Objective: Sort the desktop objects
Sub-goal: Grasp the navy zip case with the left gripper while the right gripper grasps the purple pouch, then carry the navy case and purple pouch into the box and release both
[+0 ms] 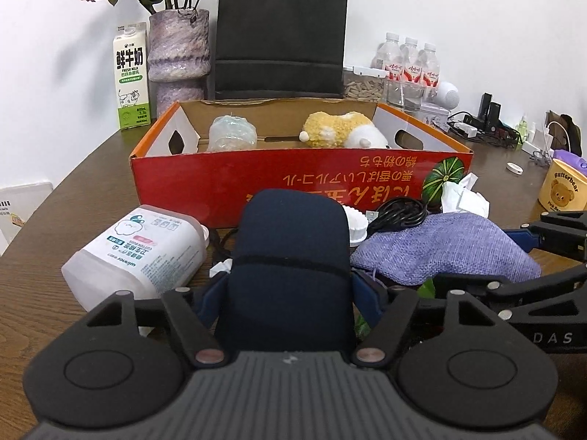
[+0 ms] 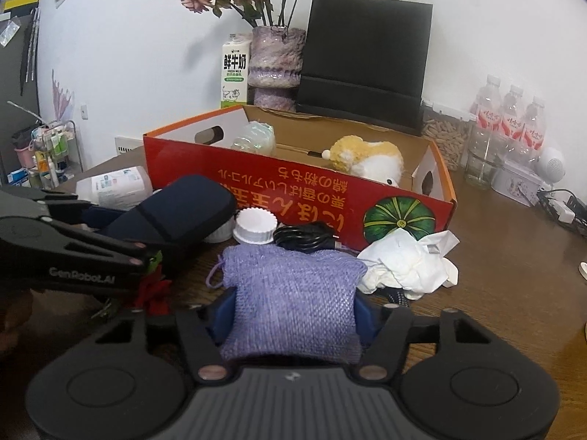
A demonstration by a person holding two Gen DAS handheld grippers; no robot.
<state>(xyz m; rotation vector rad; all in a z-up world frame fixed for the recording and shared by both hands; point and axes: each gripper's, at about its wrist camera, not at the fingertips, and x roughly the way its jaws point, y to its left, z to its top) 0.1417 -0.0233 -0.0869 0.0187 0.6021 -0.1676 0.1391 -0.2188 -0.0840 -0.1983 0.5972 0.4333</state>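
My left gripper is shut on a dark navy case, held just in front of the red cardboard box. My right gripper is shut on a purple woven pouch. The pouch also shows in the left wrist view, and the navy case in the right wrist view. The box holds a yellow plush toy and a crumpled clear plastic bottle. A white cotton-swab container lies on its side left of the case.
A black cable, a white ribbed cap and crumpled white tissue lie before the box. A milk carton, vase, black paper bag and water bottles stand behind. A yellow bear cup is at right.
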